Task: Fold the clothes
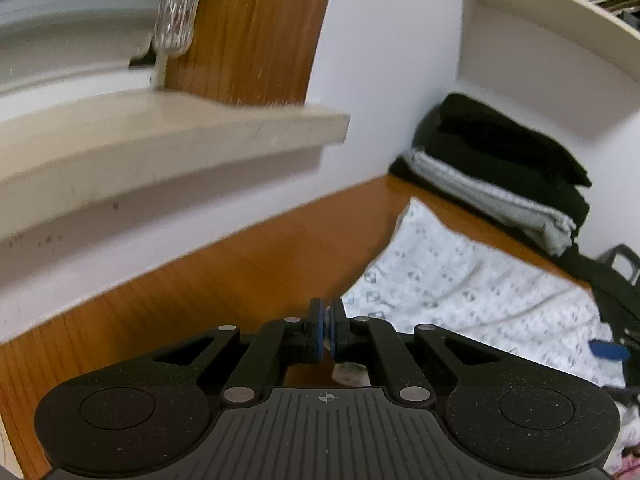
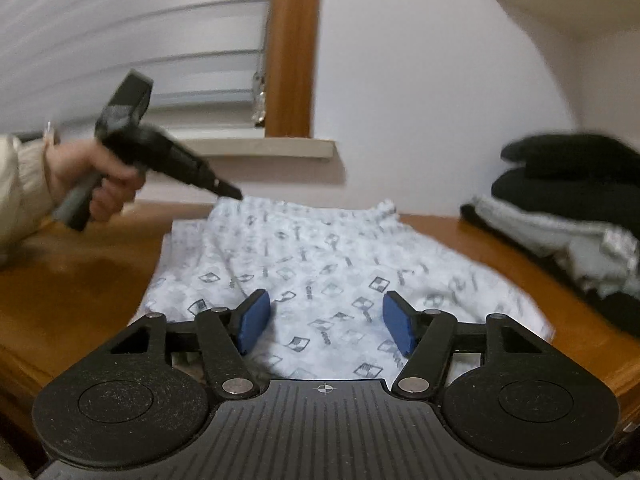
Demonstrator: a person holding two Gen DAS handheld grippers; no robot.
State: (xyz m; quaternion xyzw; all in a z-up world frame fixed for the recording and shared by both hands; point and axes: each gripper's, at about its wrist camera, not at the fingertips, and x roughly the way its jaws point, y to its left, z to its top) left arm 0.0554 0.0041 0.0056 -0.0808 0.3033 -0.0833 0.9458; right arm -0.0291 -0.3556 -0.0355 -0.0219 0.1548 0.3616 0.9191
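1. Patterned white garment lies spread on the wooden counter, filling the middle of the right wrist frame; grey square prints all over, some creases.
2. Left wrist view: same garment sits at right of centre, its far left corner raised off the counter.
3. Left gripper: jaws pressed together, blue pads nearly touching, a bit of white cloth showing between and below them; looks like pinching the garment edge.
4. Right wrist view, upper left: left gripper held by a hand with a cream sleeve, its tip at the garment's far left corner.
5. Right gripper: jaws spread wide, blue pads apart, above the garment's near part, nothing between them. Contact with the cloth: cannot tell.
6. Folded stack of black and grey clothes sits on the counter at right, against the white wall, apart from the garment.
7. Window sill and wooden frame at upper left in the left wrist view; shelf at upper right.
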